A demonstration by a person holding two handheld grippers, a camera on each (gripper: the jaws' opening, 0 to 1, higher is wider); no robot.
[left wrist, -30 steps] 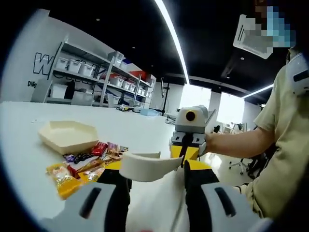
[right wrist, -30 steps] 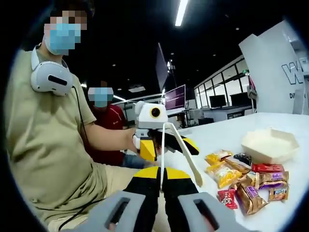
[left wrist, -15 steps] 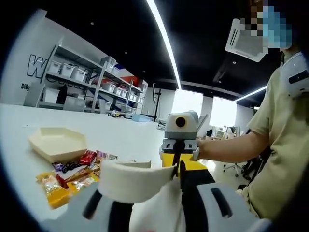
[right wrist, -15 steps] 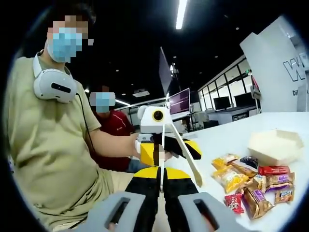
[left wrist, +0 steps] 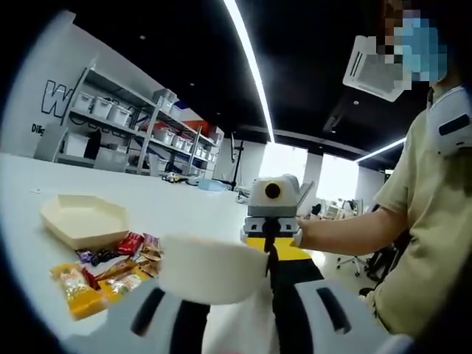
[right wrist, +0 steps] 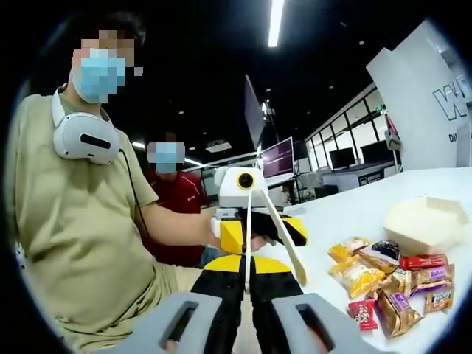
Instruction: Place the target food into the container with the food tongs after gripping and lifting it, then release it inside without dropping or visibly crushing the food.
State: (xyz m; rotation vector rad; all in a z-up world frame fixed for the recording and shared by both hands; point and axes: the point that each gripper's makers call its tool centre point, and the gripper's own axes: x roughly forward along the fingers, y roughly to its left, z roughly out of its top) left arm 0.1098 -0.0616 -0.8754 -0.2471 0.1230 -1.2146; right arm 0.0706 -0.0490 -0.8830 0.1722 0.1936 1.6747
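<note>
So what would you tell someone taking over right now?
Right gripper: shut on one arm of the tongs, held up off the table.
Left gripper: jaws either side of the tongs' wide end; I can't tell if it is squeezing.
Snacks: in a pile on the table, untouched.
Tray: beside the pile, nothing in it.
Done: tongs picked up.
Left: grip a snack with the tongs, lift it, let it go gently in the tray.

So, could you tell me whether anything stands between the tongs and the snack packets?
Nothing visible does. The tongs, held above the table by both grippers, have open space down to the snack packets beside the container.
</note>
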